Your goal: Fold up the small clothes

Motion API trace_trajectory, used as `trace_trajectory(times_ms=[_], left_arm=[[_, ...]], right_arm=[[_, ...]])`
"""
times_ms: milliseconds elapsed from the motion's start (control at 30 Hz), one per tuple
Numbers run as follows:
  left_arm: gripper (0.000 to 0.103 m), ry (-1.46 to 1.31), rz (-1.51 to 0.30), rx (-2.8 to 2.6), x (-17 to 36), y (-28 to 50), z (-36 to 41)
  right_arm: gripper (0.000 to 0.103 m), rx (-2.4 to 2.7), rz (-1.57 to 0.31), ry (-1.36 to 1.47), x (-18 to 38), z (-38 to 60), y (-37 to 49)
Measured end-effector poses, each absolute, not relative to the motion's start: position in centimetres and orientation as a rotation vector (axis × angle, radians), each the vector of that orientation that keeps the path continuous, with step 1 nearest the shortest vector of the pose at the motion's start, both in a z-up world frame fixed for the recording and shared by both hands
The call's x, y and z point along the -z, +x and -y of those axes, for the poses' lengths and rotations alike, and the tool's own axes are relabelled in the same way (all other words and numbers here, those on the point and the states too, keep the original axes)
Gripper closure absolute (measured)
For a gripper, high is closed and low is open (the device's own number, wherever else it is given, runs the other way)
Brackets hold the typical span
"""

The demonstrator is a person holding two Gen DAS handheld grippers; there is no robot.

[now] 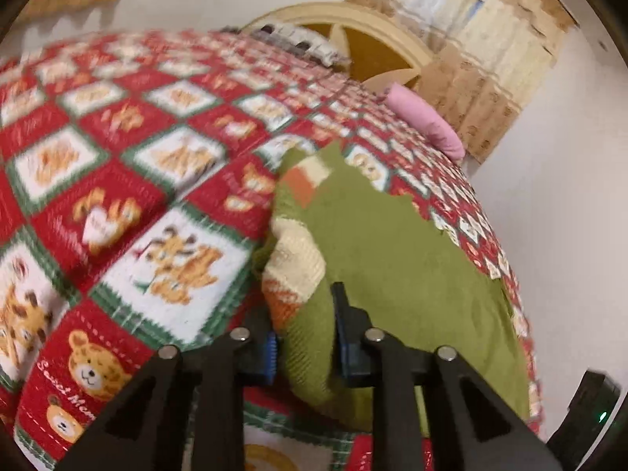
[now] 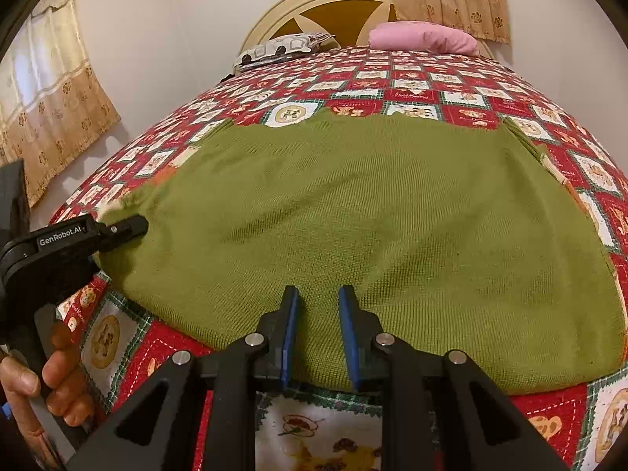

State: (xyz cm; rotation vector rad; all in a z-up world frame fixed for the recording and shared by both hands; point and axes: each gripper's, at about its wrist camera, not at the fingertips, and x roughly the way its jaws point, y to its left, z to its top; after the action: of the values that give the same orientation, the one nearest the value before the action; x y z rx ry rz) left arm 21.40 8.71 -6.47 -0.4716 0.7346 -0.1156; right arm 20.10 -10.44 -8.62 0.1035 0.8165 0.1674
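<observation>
A green knit sweater lies spread flat on a red, white and green patterned blanket. In the left wrist view the sweater has a cream and orange striped part bunched at its left side. My left gripper is shut on that bunched edge, with cloth filling the gap between its blue pads. The right wrist view shows the same left gripper at the sweater's left edge, held by a hand. My right gripper stands narrow over the near hem, pinching green cloth.
A pink pillow and a patterned pillow lie at the far end of the bed, against a cream headboard. Beige curtains hang on the walls. Blanket stretches left of the sweater.
</observation>
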Motion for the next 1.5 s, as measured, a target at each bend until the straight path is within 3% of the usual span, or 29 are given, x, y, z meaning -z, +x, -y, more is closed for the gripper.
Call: trace_trajectory(times_ms=[167,367,400,467,500,633,800,900,1000,1100,1200,1233,1300,1467,1500], left_arm=[[0.082,-0.327,-0.666,0.151,5.3,20.6,-5.3],[0.082,-0.446,-0.67,0.166,6.4,20.7,-7.3],[0.082,-0.462,-0.67,0.164,6.5,20.8,-7.4],[0.082,-0.493,-0.666,0.165,6.6,20.8,-7.6],[0.082,-0.508,-0.664,0.162,6.7,20.8,-7.8],[0.079,-0.577,-0.697,0.136,7.7,21.1,-8.8],[0.074,-0.759,-0.728,0.134,9.7,21.3,-11.1],[0.074,-0.734,-0.728,0.128,9.5,21.1,-10.7],[0.074,-0.755,-0.728,0.134,9.6,21.1,-10.8],[0.073,-0.758,-0.726,0.134,9.7,21.0,-10.8],[0.073,-0.764,-0.724,0.133,9.8,20.9,-11.0],[0.073,-0.766,-0.724,0.133,9.8,20.8,-11.1],[0.073,-0.765,-0.724,0.131,9.8,20.8,-11.1],[0.073,-0.752,-0.722,0.13,9.7,20.8,-11.0],[0.073,-0.747,-0.72,0.131,9.7,21.0,-11.0]], right_arm=[[0.081,-0.154,-0.833,0.075,8.3,9.8,20.3],[0.078,-0.286,-0.812,0.106,3.4,8.8,23.1],[0.075,-0.314,-0.812,0.102,2.4,8.1,24.3],[0.046,-0.392,-0.825,0.125,0.7,6.7,27.0],[0.039,-0.436,-0.839,0.139,0.2,5.8,28.5],[0.036,-0.5,-0.916,0.083,0.5,0.8,34.0],[0.036,-0.518,-1.057,-0.04,4.6,-5.6,38.7],[0.036,-0.505,-1.132,-0.125,7.2,-8.6,40.3],[0.02,-0.512,-1.126,-0.18,8.0,-10.0,40.9],[0.018,-0.499,-1.106,-0.293,8.5,-11.3,40.8],[0.027,-0.467,-1.058,-0.424,9.0,-12.1,40.0],[0.037,-0.449,-1.046,-0.466,9.1,-12.1,40.0],[0.045,-0.425,-1.048,-0.478,8.7,-11.8,40.1],[0.088,-0.428,-1.072,-0.323,7.2,-9.0,41.0],[0.088,-0.436,-1.073,-0.269,6.8,-8.2,40.9]])
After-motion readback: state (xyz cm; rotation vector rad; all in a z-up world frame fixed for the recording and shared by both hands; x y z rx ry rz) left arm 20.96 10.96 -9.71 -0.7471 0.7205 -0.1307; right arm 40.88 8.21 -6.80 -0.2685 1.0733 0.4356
